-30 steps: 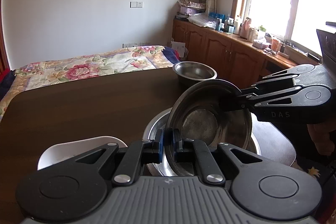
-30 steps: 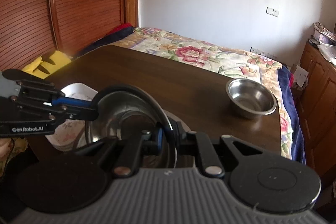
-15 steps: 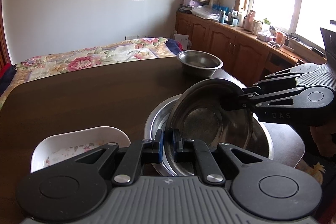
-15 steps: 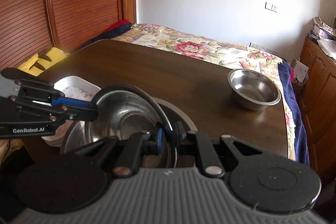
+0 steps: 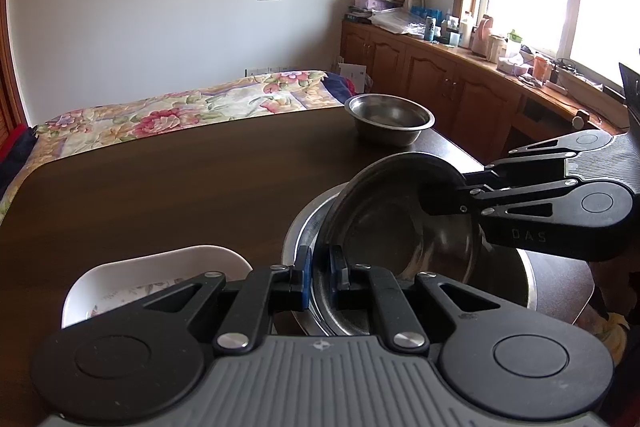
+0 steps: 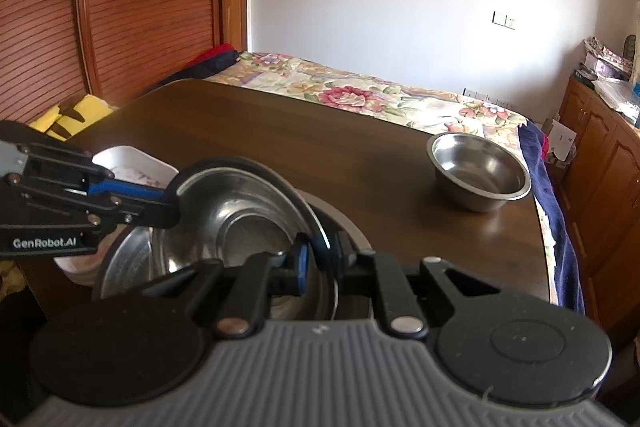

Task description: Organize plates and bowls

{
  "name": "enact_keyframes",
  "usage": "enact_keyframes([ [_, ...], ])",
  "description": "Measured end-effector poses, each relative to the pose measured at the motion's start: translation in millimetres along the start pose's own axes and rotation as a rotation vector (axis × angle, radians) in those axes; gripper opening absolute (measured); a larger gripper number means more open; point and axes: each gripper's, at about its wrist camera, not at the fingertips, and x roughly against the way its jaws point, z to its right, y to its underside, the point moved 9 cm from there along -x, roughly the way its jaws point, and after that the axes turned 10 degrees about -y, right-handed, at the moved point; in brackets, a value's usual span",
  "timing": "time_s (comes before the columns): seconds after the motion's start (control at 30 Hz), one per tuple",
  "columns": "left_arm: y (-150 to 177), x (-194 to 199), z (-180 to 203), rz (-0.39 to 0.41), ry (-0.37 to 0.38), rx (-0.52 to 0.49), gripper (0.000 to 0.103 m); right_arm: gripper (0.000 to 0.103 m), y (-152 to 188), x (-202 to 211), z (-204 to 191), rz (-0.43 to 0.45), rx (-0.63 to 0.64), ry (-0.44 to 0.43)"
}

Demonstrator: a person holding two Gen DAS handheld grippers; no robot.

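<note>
I have both tongs, left [image 5: 318,277] and right [image 6: 320,255], clamped on opposite rims of the tilted steel bowl [image 5: 404,231] over the big basin [image 5: 516,275]; uneven release could clatter it sideways.

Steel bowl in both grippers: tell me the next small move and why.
Probably lower the steel bowl level into the larger steel basin beneath, then open. The left gripper and right gripper each clamp its rim, and it hangs tilted just above the basin.
</note>
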Motion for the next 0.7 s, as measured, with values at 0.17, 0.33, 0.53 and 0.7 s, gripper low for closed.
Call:
enact_keyframes([
  [0.17,3,-1,-1,-0.002,0.001,0.0,0.037,0.017,1,-1,1,0.006,-0.001,0.005],
  [0.33,3,-3,0,0.006,-0.01,-0.012,0.036,0.018,3,-2,-1,0.028,-0.008,0.013],
  [0.53,2,0,-1,0.016,-0.009,-0.008,0.036,0.024,-4,7,2,0.069,-0.023,0.005],
  [0.7,-2,7,-3,0.039,-0.013,-0.005,0.036,0.024,-10,15,2,0.099,-0.027,0.004],
])
